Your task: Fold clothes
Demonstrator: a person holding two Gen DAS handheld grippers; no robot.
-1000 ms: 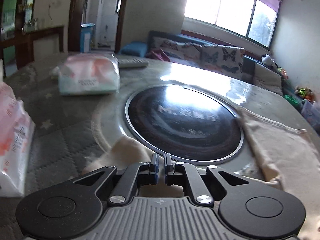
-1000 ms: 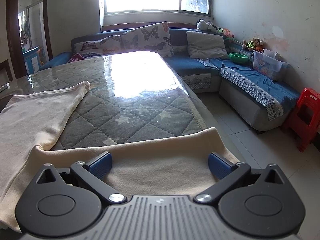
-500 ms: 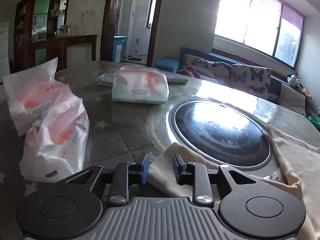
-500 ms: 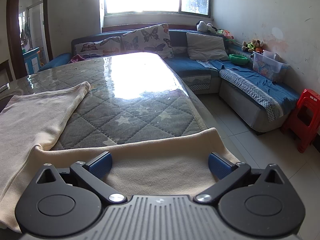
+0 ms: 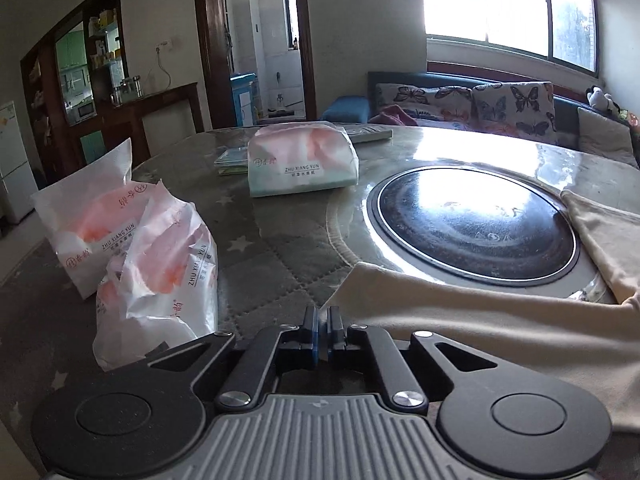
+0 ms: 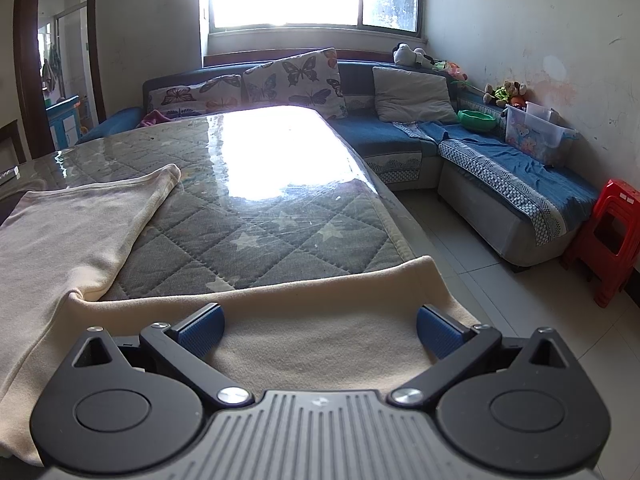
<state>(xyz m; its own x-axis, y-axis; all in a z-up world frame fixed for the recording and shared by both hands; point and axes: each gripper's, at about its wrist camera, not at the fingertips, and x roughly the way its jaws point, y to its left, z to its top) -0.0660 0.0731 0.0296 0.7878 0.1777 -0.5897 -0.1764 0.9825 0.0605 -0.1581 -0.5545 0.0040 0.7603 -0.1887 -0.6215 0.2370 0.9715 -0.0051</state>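
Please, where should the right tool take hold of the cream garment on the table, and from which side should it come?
Probably the hemmed edge of the cream garment, just ahead of the right tool, whose fingers stand wide open over the cloth. Come low from the near side and pinch that edge: it is straight, lies flat on the quilted table cover, and nothing is on it.

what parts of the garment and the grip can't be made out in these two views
- Left wrist view: whether the left gripper, jaws shut, pinches the cream garment; the fingers hide the contact.
- Left wrist view: the garment's near edge, hidden behind the gripper body.
- Right wrist view: the garment's left part, cut off by the frame edge.
- Right wrist view: the cloth under the open right gripper, hidden by its body.
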